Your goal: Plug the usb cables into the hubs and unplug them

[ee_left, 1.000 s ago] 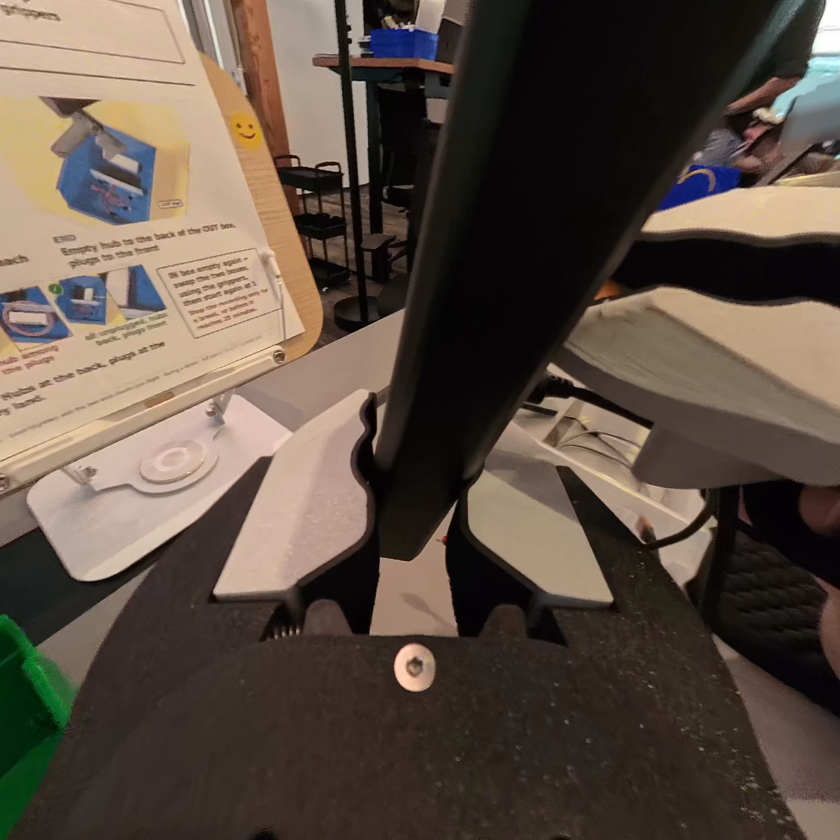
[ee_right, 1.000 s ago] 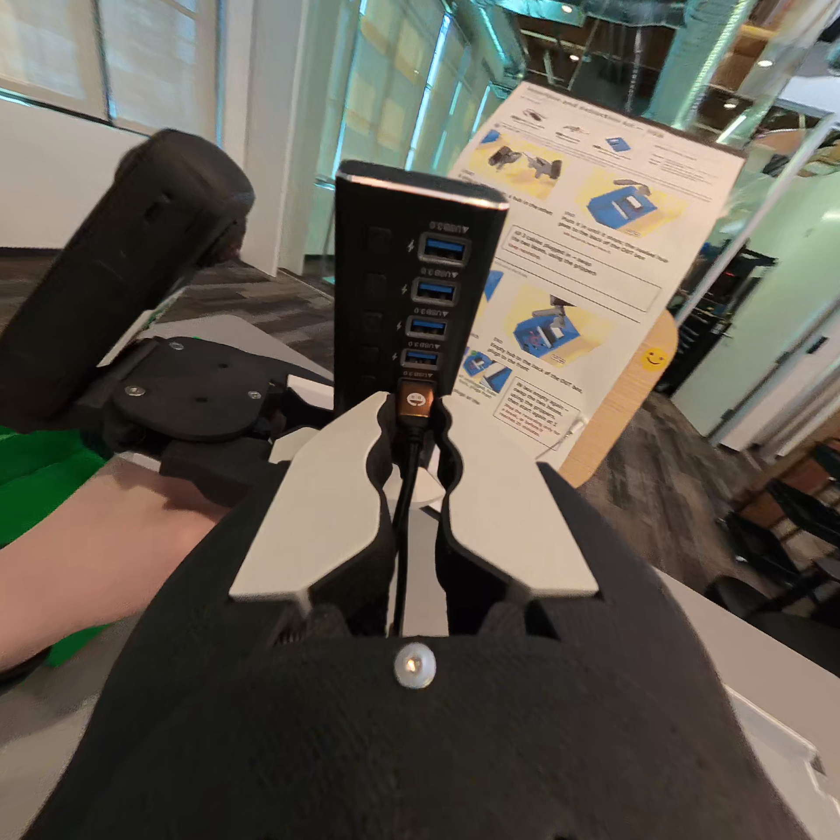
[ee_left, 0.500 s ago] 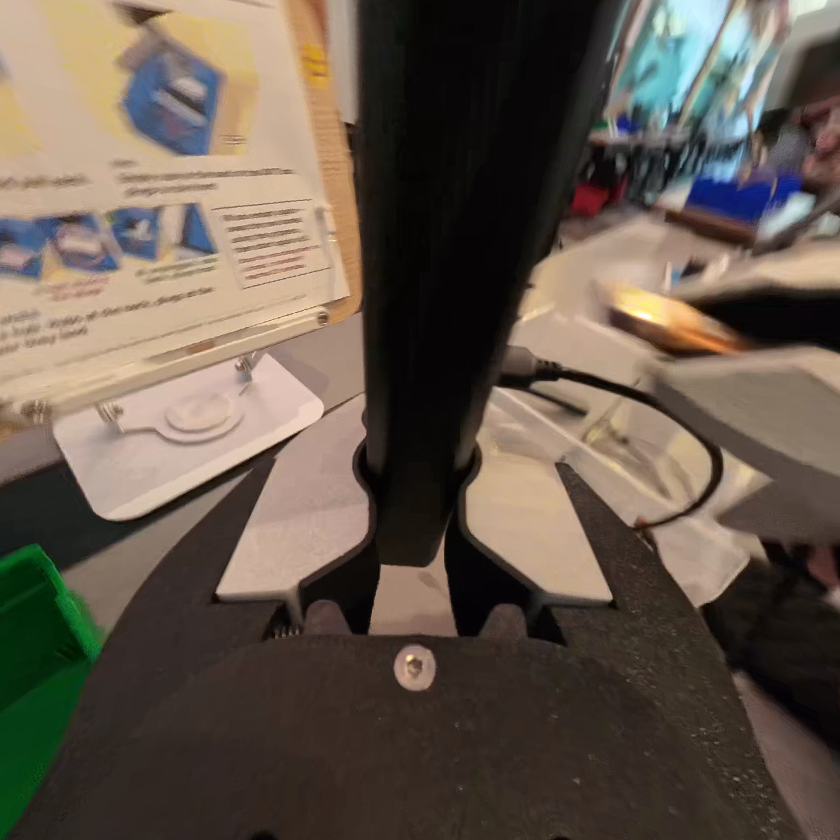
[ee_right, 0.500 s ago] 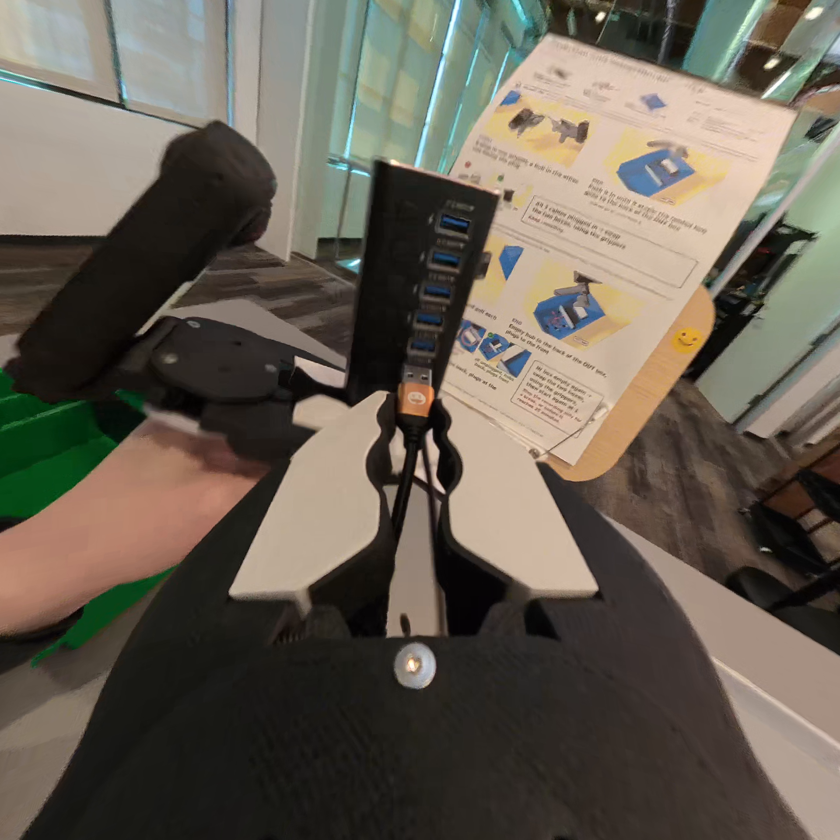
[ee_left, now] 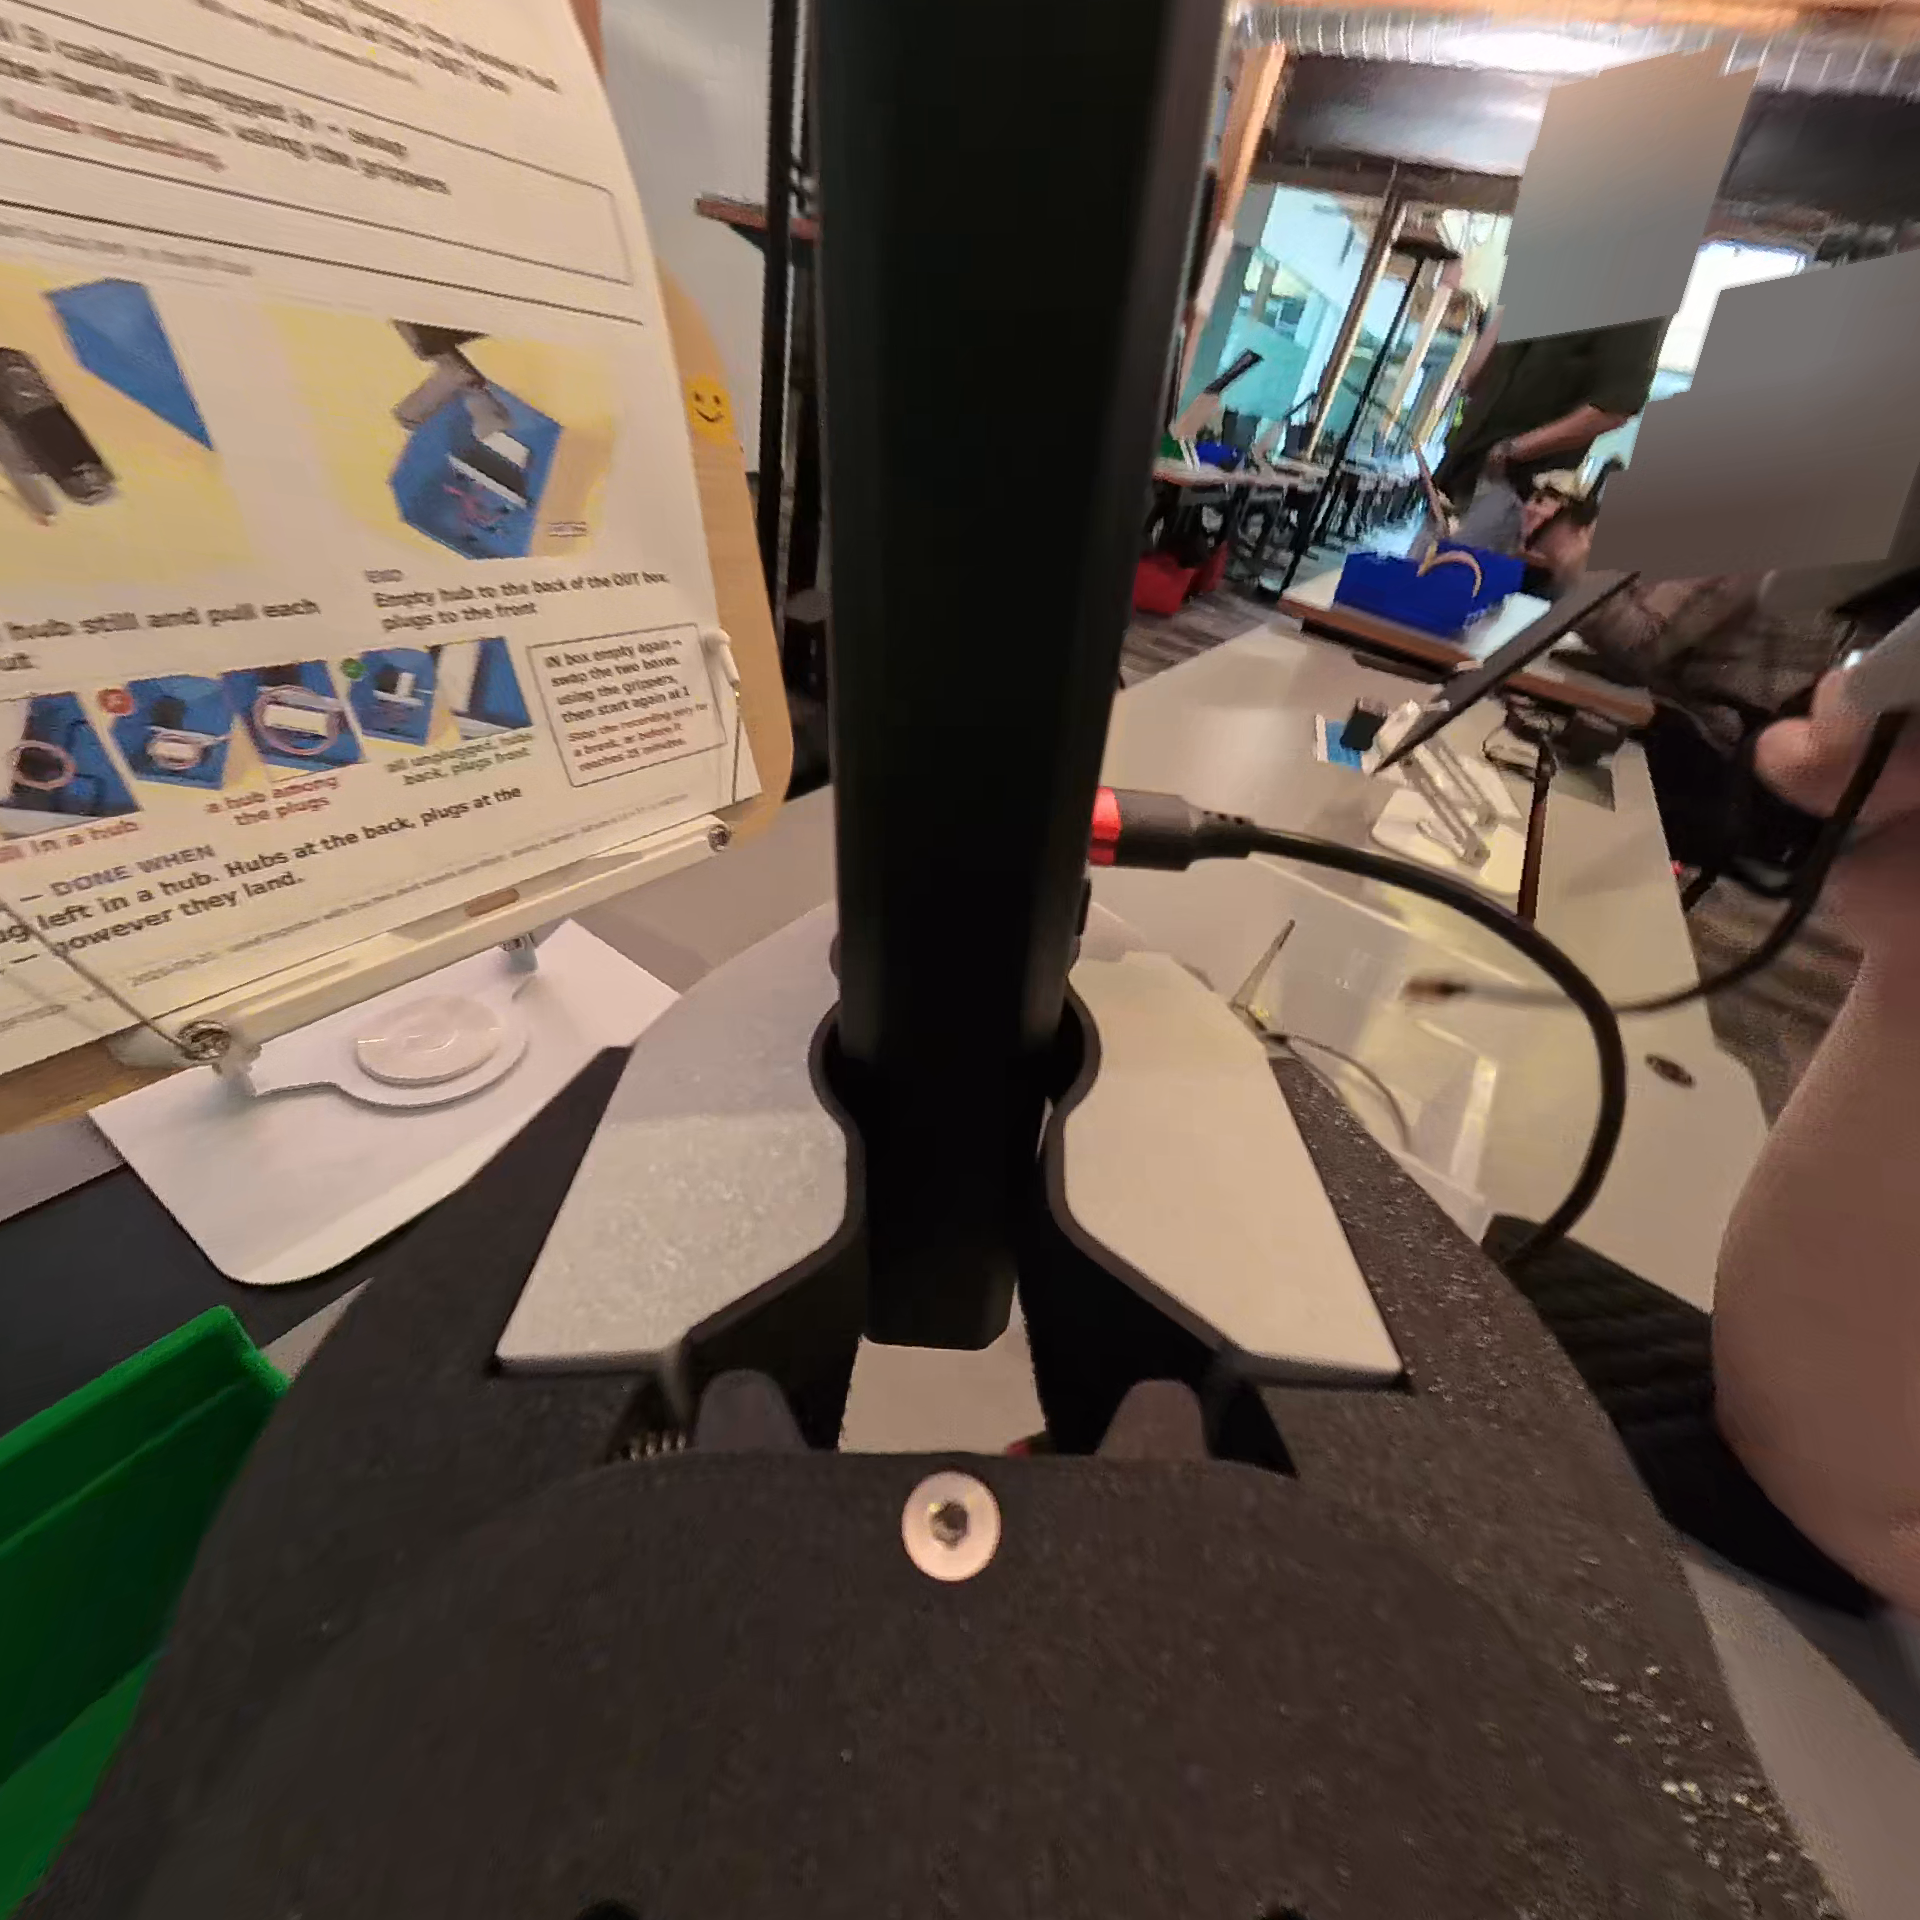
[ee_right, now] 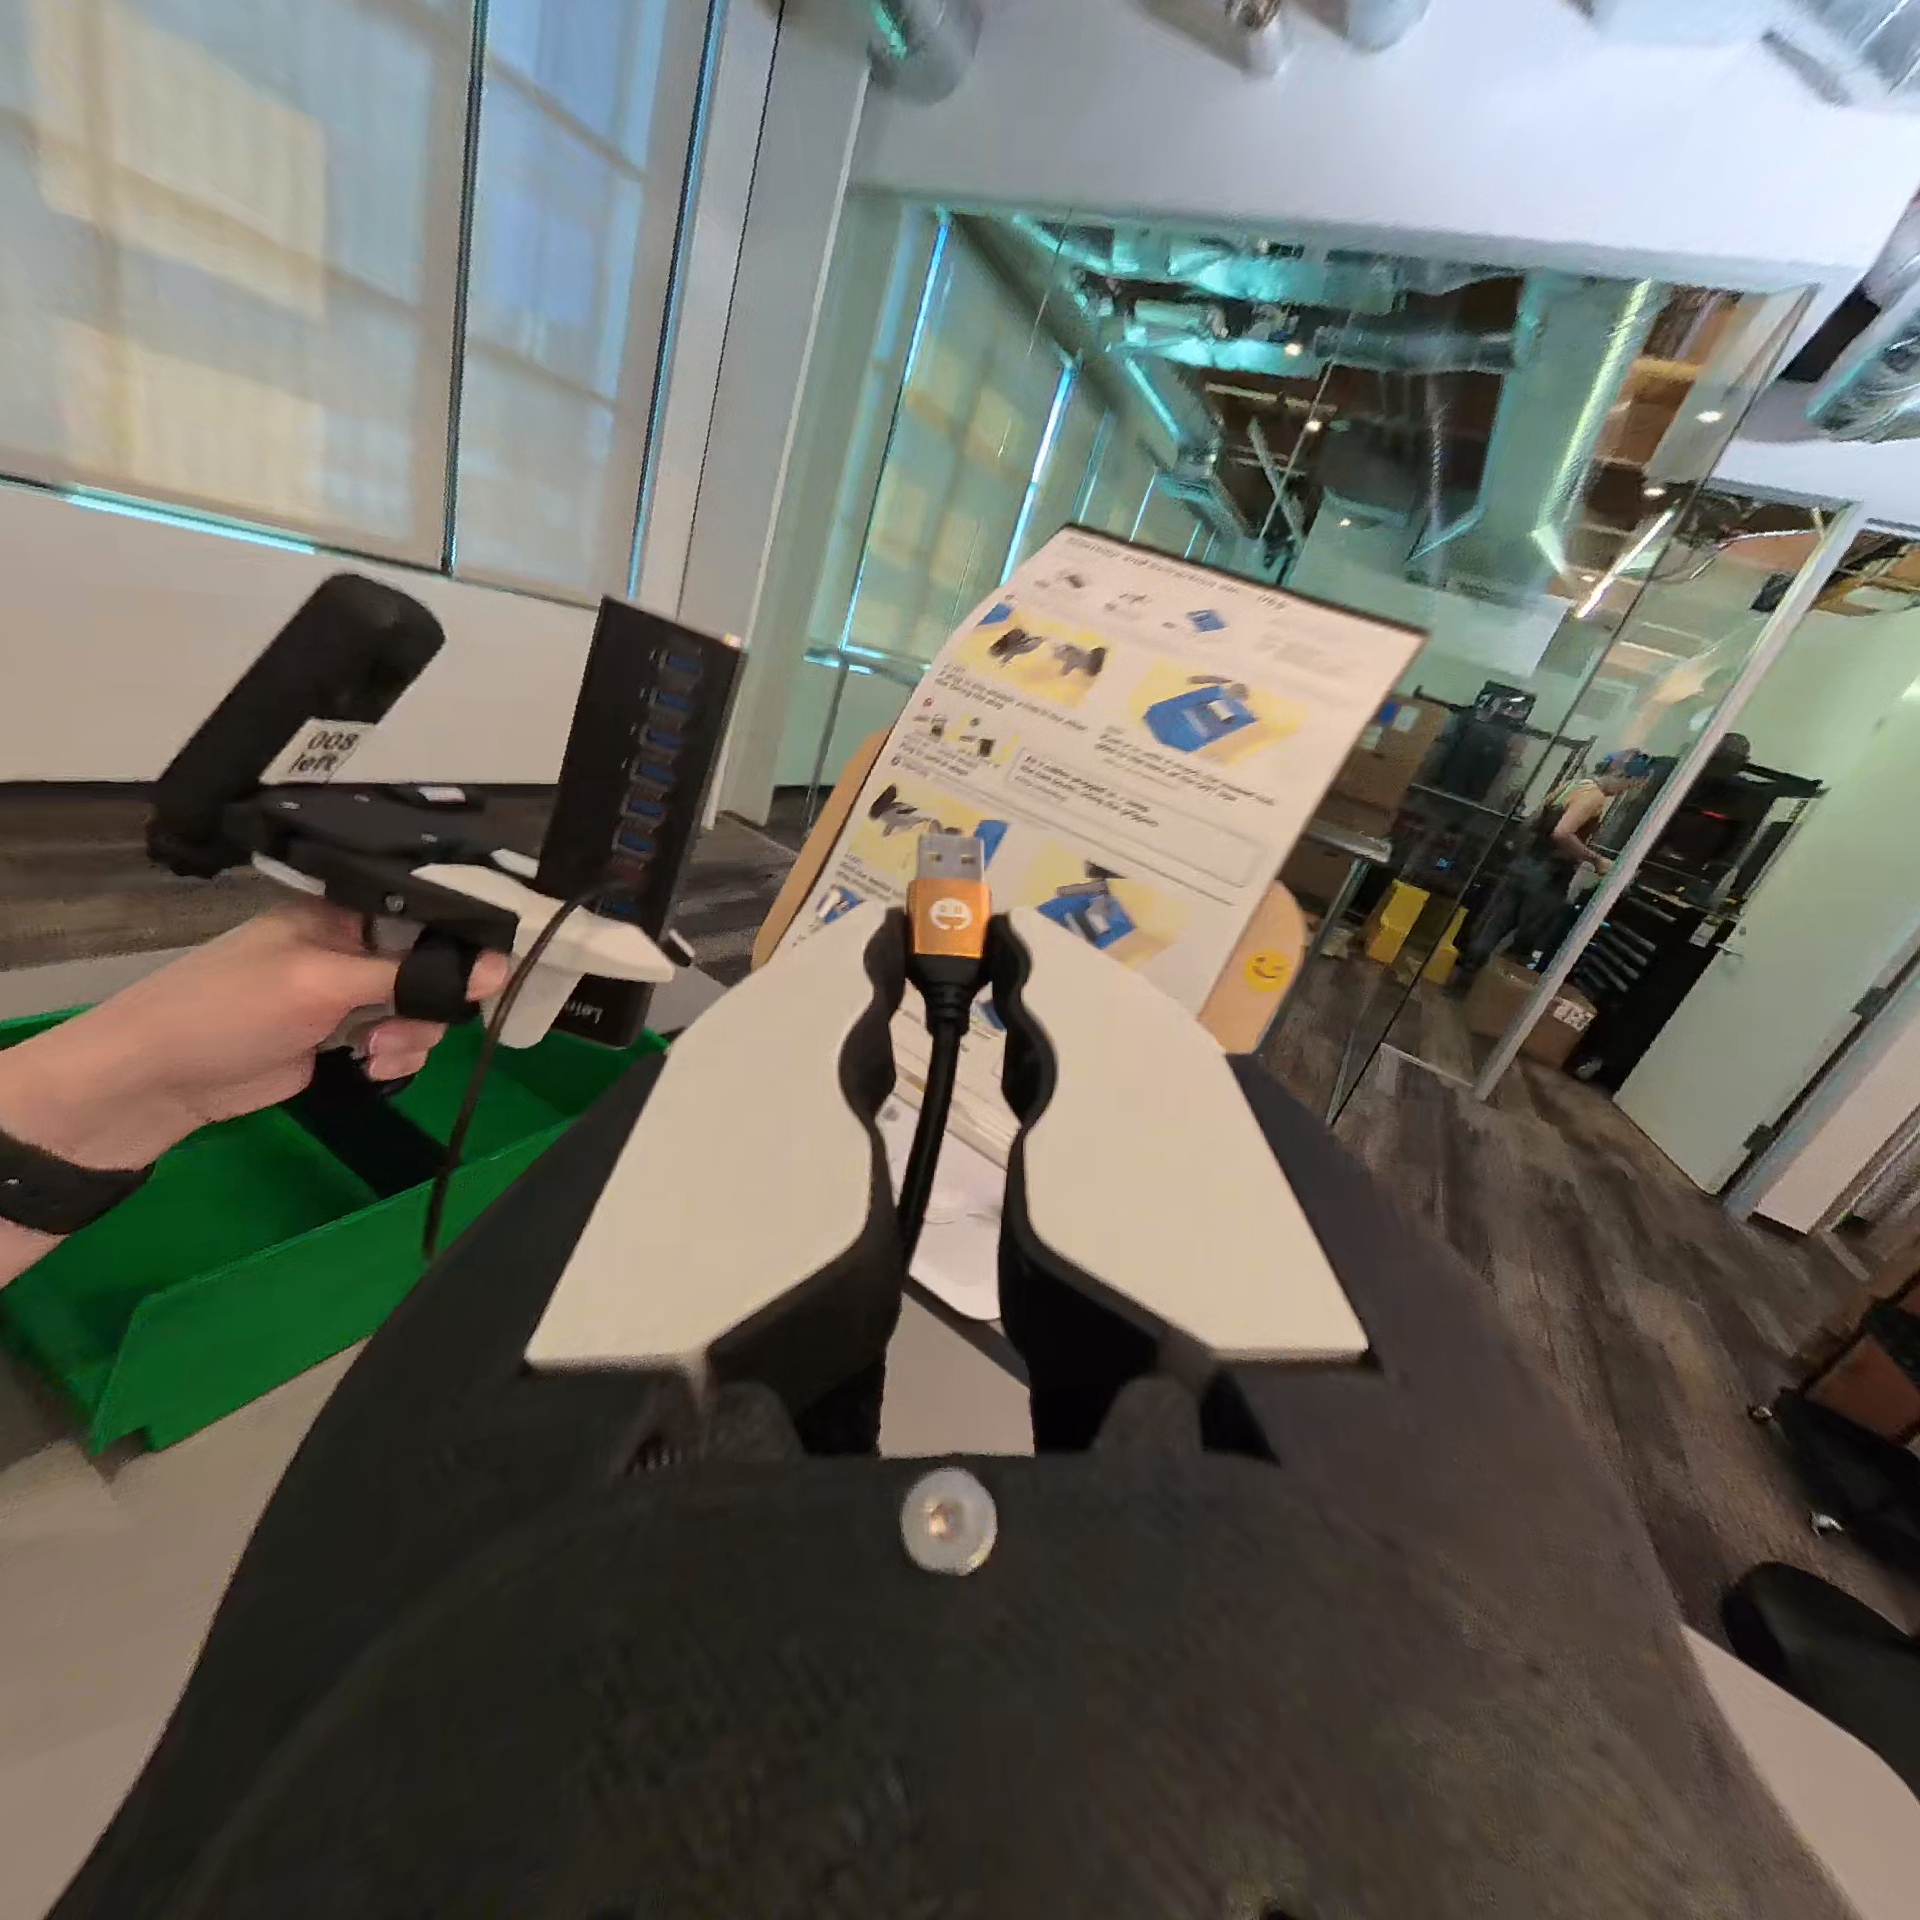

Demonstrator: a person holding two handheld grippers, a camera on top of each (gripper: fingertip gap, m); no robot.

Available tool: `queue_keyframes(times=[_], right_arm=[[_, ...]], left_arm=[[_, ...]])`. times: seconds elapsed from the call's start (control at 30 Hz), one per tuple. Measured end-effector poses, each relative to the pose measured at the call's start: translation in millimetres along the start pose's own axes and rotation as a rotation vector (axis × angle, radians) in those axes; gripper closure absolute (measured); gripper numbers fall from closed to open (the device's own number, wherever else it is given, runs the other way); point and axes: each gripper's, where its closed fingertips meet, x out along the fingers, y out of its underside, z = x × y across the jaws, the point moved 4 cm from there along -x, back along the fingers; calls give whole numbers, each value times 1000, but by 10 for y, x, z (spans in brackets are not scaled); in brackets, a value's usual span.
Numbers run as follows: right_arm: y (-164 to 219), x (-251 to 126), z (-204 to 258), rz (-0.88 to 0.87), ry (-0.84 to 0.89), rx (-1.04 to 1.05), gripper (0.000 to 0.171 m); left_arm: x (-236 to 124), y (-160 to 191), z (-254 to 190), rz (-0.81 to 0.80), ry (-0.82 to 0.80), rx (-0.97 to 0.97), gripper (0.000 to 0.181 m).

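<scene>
while the left gripper (ee_left: 951, 1081) clamps the slab-shaped matte black hub (ee_left: 987, 520) upright, the right gripper (ee_right: 943, 971) pinches an orange metal-tipped plug (ee_right: 945, 902), unplugged.

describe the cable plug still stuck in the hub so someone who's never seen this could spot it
Find the tall black hub clamped upright in the left gripper. On its right side, just above the fingertips, a plug sticks out sideways. Its red collar and dark grey body distinguish it from the orange plug held in the right gripper.
</scene>
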Motion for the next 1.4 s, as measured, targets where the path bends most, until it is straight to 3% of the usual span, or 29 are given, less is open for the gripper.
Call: queue_keyframes(times=[0.03, 0.17, 0.47, 0.6, 0.67, 0.73, 0.83, 0.93, 1.07, 1.2, 1.27, 1.4], right_arm=[[-19, -102, -102, -1, 10, 6, 154], [324, -237, -414, 179, -26, -10, 154], [1977, -426, -374, 680, -597, 137, 154], [2436, -439, -406, 810, -621, 218, 154], [2551, -489, -332, 867, -688, 317, 154], [2644, -511, -368, 914, -661, 341, 145], [2667, -620, -394, 981, -665, 433, 144], [2739, -699, -540, 1080, -548, 362, 144], [2581, -470, -591, 997, -456, 301, 143], [2745, -361, -364, 1117, -537, 245, 141], [2783, -289, -347, 1124, -529, 196, 156], [2738, -390, -295, 1143, -600, 129, 156]], left_arm=[[26, 21, -25, 20, 0, 20, 151], [112, 61, -149, 56, 11, 68, 150], [165, 32, -432, 67, 99, 96, 148], [163, 10, -485, 55, 120, 91, 148], [166, 11, -504, 58, 136, 82, 148], [168, 14, -510, 60, 137, 81, 148], [170, 14, -518, 64, 131, 92, 151], [180, 25, -544, 75, 136, 98, 151], [223, 57, -585, 90, 139, 114, 148], [260, 100, -612, 114, 140, 123, 148], [266, 109, -619, 122, 141, 127, 151], [258, 102, -618, 124, 137, 131, 151]])
